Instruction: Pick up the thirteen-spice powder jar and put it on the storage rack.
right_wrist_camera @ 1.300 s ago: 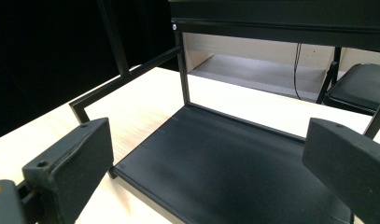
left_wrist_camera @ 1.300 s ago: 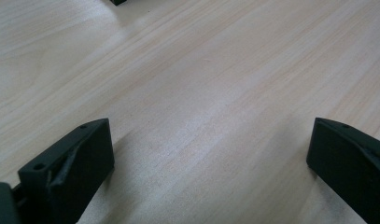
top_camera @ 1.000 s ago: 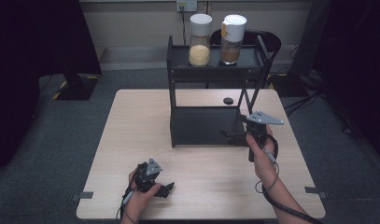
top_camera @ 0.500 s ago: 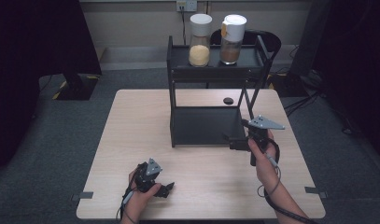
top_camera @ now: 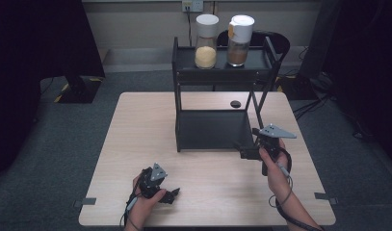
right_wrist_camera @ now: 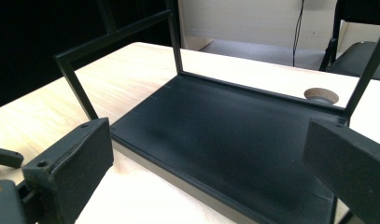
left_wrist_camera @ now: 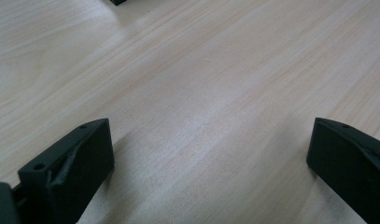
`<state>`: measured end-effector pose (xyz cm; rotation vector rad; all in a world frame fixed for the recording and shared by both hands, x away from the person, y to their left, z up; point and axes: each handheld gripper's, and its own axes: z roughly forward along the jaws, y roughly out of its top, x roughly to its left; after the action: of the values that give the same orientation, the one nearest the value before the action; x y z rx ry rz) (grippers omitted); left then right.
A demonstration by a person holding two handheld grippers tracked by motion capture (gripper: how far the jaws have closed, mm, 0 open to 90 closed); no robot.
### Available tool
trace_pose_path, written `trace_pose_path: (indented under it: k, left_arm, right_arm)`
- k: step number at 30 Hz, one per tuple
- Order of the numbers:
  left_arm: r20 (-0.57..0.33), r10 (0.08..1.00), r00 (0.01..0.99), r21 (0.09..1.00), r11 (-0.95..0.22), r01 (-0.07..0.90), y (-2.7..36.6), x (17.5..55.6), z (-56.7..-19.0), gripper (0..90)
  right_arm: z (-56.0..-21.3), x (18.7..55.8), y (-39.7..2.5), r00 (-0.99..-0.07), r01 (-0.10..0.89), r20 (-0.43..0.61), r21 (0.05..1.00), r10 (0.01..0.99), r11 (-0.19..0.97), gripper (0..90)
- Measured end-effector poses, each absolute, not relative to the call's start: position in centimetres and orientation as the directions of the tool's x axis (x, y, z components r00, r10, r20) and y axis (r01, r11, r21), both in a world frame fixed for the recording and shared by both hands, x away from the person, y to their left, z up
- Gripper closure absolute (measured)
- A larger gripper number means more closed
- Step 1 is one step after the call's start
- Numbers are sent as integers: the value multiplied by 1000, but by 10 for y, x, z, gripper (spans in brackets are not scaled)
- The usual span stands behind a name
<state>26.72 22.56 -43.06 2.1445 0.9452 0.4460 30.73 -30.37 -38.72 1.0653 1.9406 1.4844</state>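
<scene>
A black two-tier shelf rack stands on the light wooden surface. Two white-lidded jars sit on its top tier: one of yellow grains, one of brown powder. A small dark round cap lies behind the rack.

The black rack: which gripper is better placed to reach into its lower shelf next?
Probably the right gripper. It is open at the front right corner of the rack, facing the bare lower shelf. The left gripper lies open near the table's front edge, away from the rack.

table pale wood grain | rack black | left jar yellow fill, white lid | right jar brown fill, white lid | floor grey
</scene>
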Motion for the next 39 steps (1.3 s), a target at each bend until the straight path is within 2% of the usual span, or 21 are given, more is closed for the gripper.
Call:
trace_pose_path:
  k: [39]
  left_arm:
    - [20,743,669,744,-459,486,226,267,-430,0]
  right_arm:
    - [-416,294,-333,-556,359,68,919,828,165,12]
